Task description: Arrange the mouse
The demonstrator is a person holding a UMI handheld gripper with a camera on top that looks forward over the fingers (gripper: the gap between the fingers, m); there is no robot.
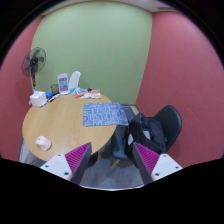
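Observation:
A round wooden table (65,125) stands ahead of me and to the left. A blue patterned mat (106,114) lies on its right side. A small white object (42,143), possibly the mouse, sits near the table's front edge, beyond my left finger. My gripper (113,160) is open and empty, held well back from the table, with the floor showing between its magenta pads (77,157).
A black chair with a dark bag (152,130) stands right of the table. A fan (35,62) stands at the far left. A white box (38,98), a white container (63,82) and small items sit at the table's back. Green and red walls lie behind.

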